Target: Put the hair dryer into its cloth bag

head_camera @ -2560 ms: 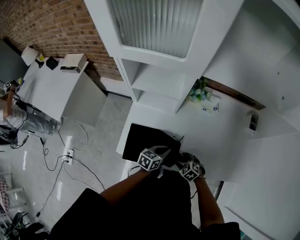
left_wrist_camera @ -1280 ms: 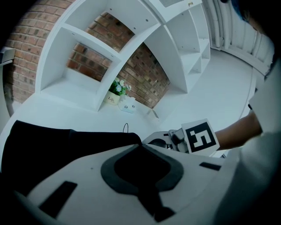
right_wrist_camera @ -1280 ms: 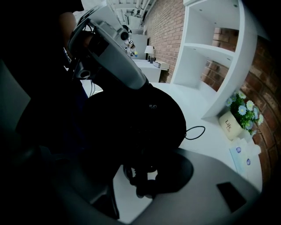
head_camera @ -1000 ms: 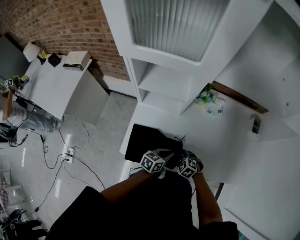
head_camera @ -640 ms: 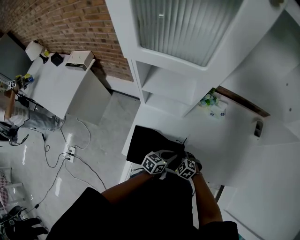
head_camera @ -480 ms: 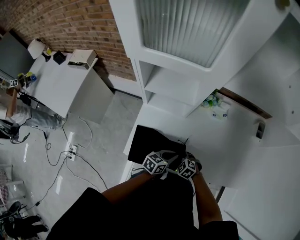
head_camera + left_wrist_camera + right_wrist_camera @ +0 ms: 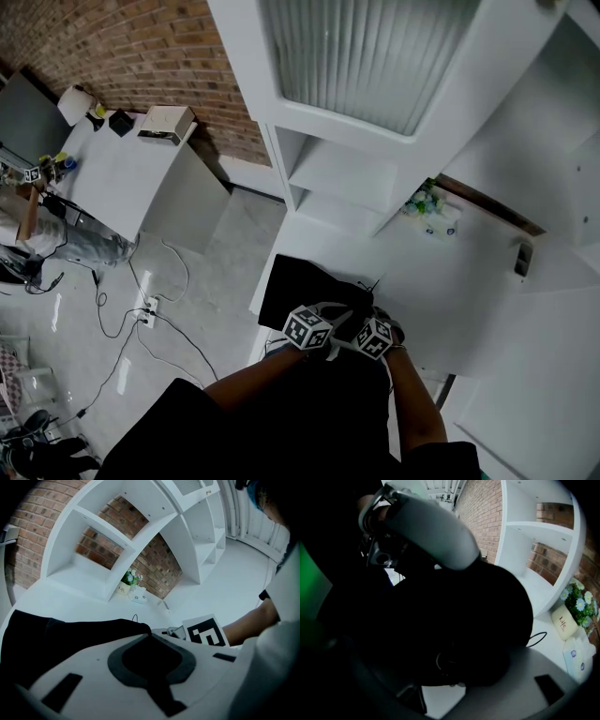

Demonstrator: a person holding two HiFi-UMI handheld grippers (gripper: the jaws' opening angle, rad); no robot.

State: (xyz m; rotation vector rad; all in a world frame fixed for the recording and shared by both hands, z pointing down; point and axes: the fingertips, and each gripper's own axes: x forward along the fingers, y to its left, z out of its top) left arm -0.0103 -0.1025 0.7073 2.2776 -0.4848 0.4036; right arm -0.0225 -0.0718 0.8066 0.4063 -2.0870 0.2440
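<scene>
- Head view: a flat black cloth bag lies on the white counter, at its near left edge, with both tongs at the bag's near right corner.
- Left gripper: its jaws are together, and the bag's edge runs right up to their tip. I judge that they pinch the cloth to hold the mouth.
- Right gripper: its jaws stand on either side of a black rounded bulk and press on it. I take this bulk for the black hair dryer. Whether cloth already covers part of it cannot be told.
- A thin black loop of cord pokes out behind the bulk.
- Progress, as a judgement: the bag looks mostly flat, so the dryer is at the mouth at best. What is left is to push it fully inside and let go.
</scene>
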